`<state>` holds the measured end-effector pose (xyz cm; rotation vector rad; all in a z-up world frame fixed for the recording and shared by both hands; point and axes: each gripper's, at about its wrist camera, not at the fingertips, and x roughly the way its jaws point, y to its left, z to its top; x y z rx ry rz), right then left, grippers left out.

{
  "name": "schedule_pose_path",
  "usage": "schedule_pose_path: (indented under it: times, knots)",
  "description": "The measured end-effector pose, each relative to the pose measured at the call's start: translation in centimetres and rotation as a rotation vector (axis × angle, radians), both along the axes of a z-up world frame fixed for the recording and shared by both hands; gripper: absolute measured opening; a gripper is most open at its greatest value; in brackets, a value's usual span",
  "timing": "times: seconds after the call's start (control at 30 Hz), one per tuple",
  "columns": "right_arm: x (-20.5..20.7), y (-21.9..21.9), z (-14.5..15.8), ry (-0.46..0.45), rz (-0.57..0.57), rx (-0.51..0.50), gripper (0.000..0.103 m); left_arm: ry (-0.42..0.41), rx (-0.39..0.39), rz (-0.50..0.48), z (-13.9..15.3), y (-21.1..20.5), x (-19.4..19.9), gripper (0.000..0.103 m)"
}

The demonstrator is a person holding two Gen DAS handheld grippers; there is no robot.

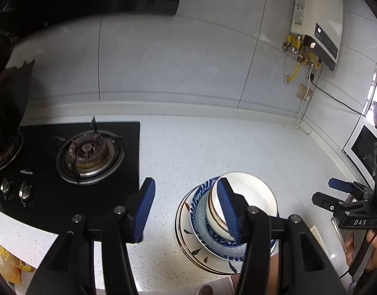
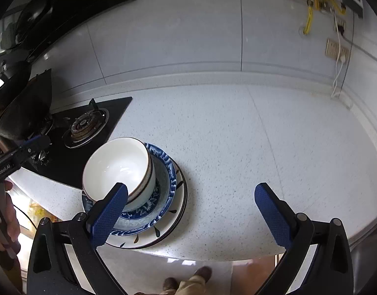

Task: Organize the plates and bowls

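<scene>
My left gripper (image 1: 188, 209) low centre of left view, blue pads parted, nothing between. My right gripper (image 2: 191, 217) low centre of right view, jaws spread wide, empty. Past them, white ceramic bowl with dark rim bands (image 2: 119, 169) sits inside blue-patterned bowl (image 2: 164, 184), both atop stacked white leaf-print plates (image 2: 173, 223) near front edge of speckled white countertop (image 2: 262, 147). Black gas hob (image 1: 90, 152) left of stack. White water heater (image 1: 319, 19) upper right on wall.

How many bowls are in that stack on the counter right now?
2 seen. A white ceramic bowl with dark rim bands sits tilted on top, inside a blue-and-white patterned bowl beneath. Both rest on white leaf-painted plates. Another bowl nested under the white one may be hidden.
</scene>
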<state>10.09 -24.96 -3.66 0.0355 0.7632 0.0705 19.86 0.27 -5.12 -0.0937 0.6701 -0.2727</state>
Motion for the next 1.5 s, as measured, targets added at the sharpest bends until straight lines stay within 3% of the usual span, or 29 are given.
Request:
schedule_pose_path:
  times: [0.27, 0.43, 0.47, 0.53, 0.67, 0.8, 1.07, 1.23, 1.5]
  knots:
    - [-2.9, 2.2, 4.4, -0.171, 0.052, -0.080, 0.102, -0.177, 0.080, 0.118, 4.4, 0.7, -4.2, 0.051]
    - [-5.2, 3.1, 7.2, -0.283, 0.101, -0.128, 0.101, -0.309, 0.087, 0.203, 8.2, 0.5, -8.4, 0.051]
    - [-5.9, 3.0, 7.7, -0.306, 0.106, -0.137, 0.101, -0.329, 0.088, 0.218, 8.8, 0.3, -9.1, 0.053]
    - [-7.1, 2.7, 8.6, -0.340, 0.111, -0.159, 0.102, -0.362, 0.079, 0.232, 9.9, -0.3, -10.7, 0.065]
    - [-8.9, 1.7, 9.3, -0.369, 0.126, -0.174, 0.102, -0.413, 0.069, 0.245, 11.6, -1.7, -14.1, 0.070]
    - [-10.1, 0.7, 9.1, -0.345, 0.150, -0.150, 0.102, -0.412, 0.098, 0.260, 12.6, -3.1, -17.0, 0.073]
    - [-11.1, 0.3, 7.1, -0.203, 0.212, -0.058, 0.102, -0.323, 0.191, 0.288, 12.9, -4.2, -21.2, 0.074]
    - [-12.9, 0.8, 6.2, -0.163, 0.247, -0.064, 0.102, -0.298, 0.225, 0.313, 12.5, -3.4, -23.6, 0.074]
    - [-16.4, -0.3, 6.8, -0.202, 0.086, 0.019, 0.102, -0.278, 0.234, 0.332, 11.0, -0.7, -24.6, 0.074]
